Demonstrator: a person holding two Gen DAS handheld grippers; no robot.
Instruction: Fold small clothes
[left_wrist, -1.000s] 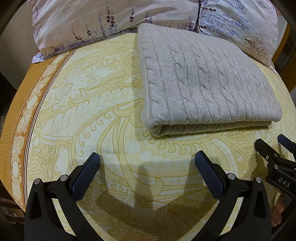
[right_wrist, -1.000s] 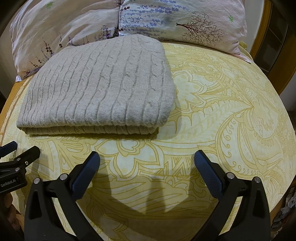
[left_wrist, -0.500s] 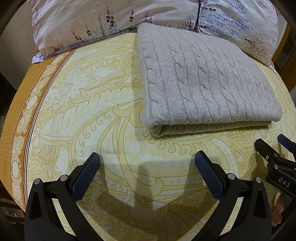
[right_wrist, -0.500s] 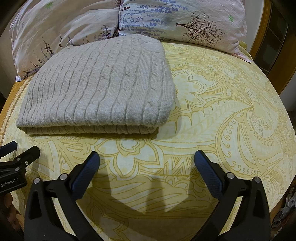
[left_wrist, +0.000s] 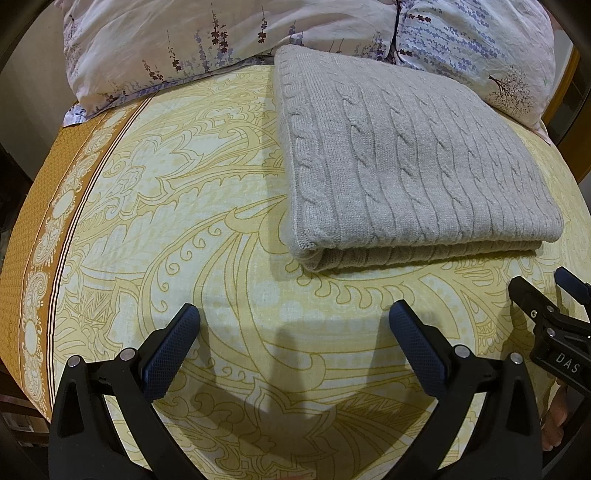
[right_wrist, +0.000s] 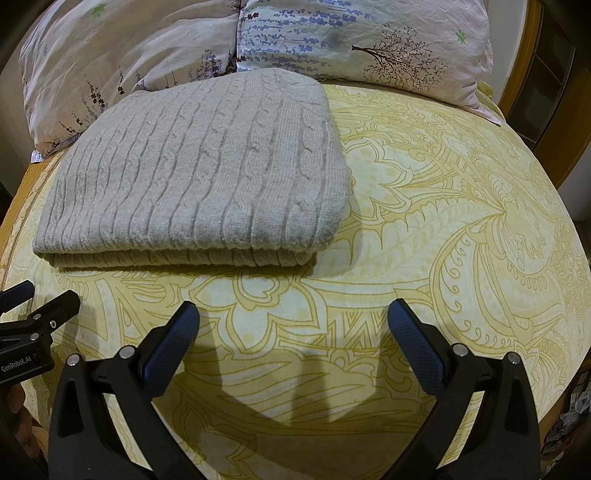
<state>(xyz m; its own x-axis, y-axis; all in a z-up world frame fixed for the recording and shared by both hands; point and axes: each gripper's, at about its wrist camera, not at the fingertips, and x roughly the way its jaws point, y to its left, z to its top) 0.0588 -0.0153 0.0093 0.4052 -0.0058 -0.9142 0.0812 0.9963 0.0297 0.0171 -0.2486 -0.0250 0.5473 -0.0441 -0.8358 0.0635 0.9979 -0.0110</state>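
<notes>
A grey cable-knit sweater lies folded into a thick rectangle on the bed; it also shows in the right wrist view. My left gripper is open and empty, hovering over the sheet just in front of the sweater's near left corner. My right gripper is open and empty, in front of the sweater's near right corner. Each gripper shows at the edge of the other's view: the right one, the left one.
The bed has a yellow patterned sheet with an orange border along its left edge. Two floral pillows lie behind the sweater. A wooden frame stands at the far right.
</notes>
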